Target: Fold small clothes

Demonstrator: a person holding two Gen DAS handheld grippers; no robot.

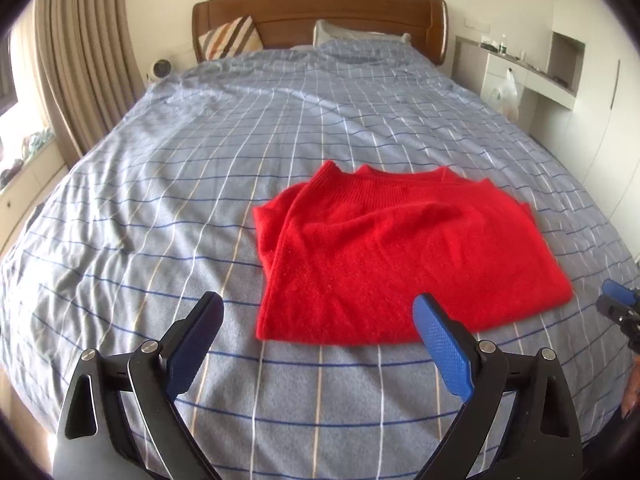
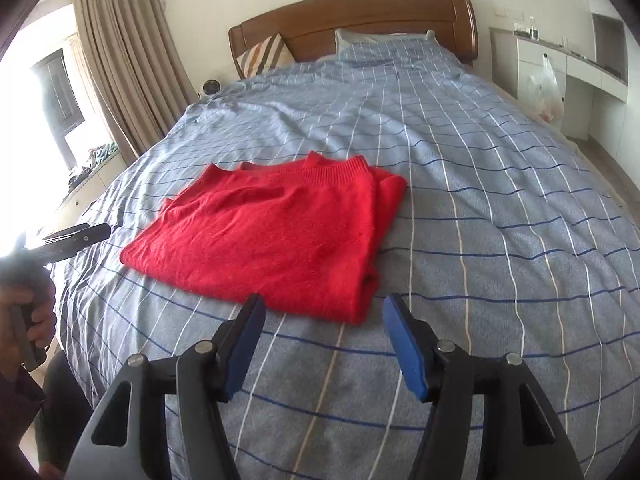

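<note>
A red knitted sweater [image 1: 384,252] is lying folded into a rough rectangle on the blue checked bedspread [image 1: 168,184], its ribbed collar pointing toward the wooden headboard [image 1: 320,12]. The left gripper [image 1: 318,314] is hovering over the bed just short of the sweater's near edge, its jaws spread wide with nothing between them. The right gripper [image 2: 324,316] is hanging near the sweater's near right corner, jaws parted and empty as well, touching no cloth. A striped cushion [image 1: 230,38] is leaning against the headboard, and what is probably a plastic bag [image 2: 546,92] is hanging from the white cabinet.
</note>
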